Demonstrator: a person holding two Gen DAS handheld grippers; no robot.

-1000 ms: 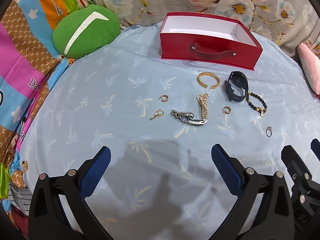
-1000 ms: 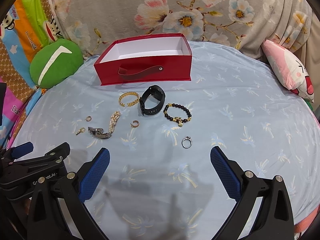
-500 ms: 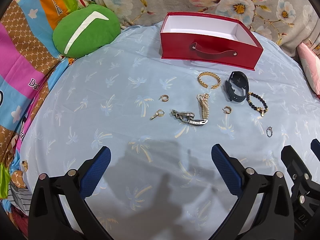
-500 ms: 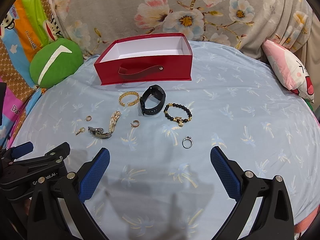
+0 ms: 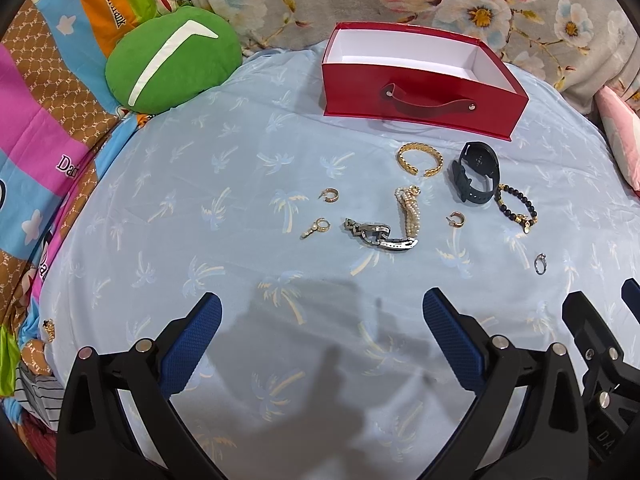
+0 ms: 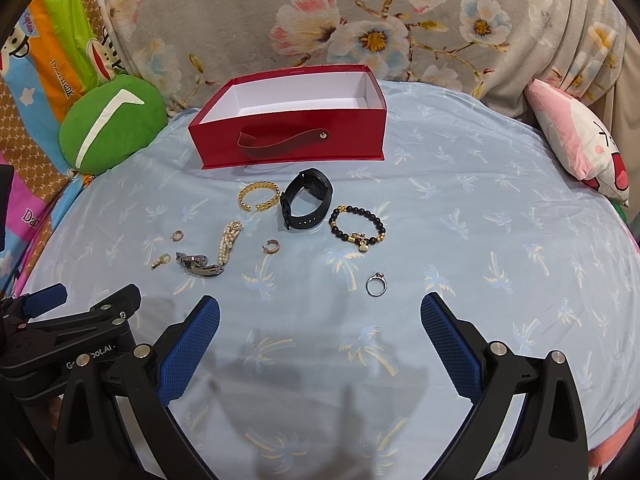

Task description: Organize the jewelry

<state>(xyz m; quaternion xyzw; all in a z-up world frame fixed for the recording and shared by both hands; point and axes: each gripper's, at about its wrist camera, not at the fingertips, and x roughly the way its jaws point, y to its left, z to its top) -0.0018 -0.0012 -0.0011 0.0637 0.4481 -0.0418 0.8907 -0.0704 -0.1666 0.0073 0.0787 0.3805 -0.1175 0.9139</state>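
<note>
An empty red box (image 5: pixel 420 92) (image 6: pixel 288 136) with a white inside stands at the back of the light blue sheet. In front of it lie a gold cuff (image 5: pixel 420 158) (image 6: pixel 259 197), a black watch (image 5: pixel 476 178) (image 6: pixel 307 205), a black bead bracelet (image 5: pixel 517 207) (image 6: pixel 357 227), a pearl bracelet (image 5: pixel 408 210) (image 6: pixel 228 242), a metal link bracelet (image 5: pixel 378 234) (image 6: pixel 198 265), three small gold earrings (image 5: pixel 330 195) and a silver ring (image 5: pixel 540 263) (image 6: pixel 376 283). My left gripper (image 5: pixel 320 320) and right gripper (image 6: pixel 320 320) hover open, short of the jewelry, holding nothing.
A green round cushion (image 5: pixel 172 64) (image 6: pixel 112 128) rests at the back left on a colourful cartoon blanket (image 5: pixel 44 128). A pink pillow (image 6: pixel 580 148) lies at the right edge. Floral fabric (image 6: pixel 380 20) rises behind the box. The other gripper's black frame (image 6: pixel 72 332) shows at lower left.
</note>
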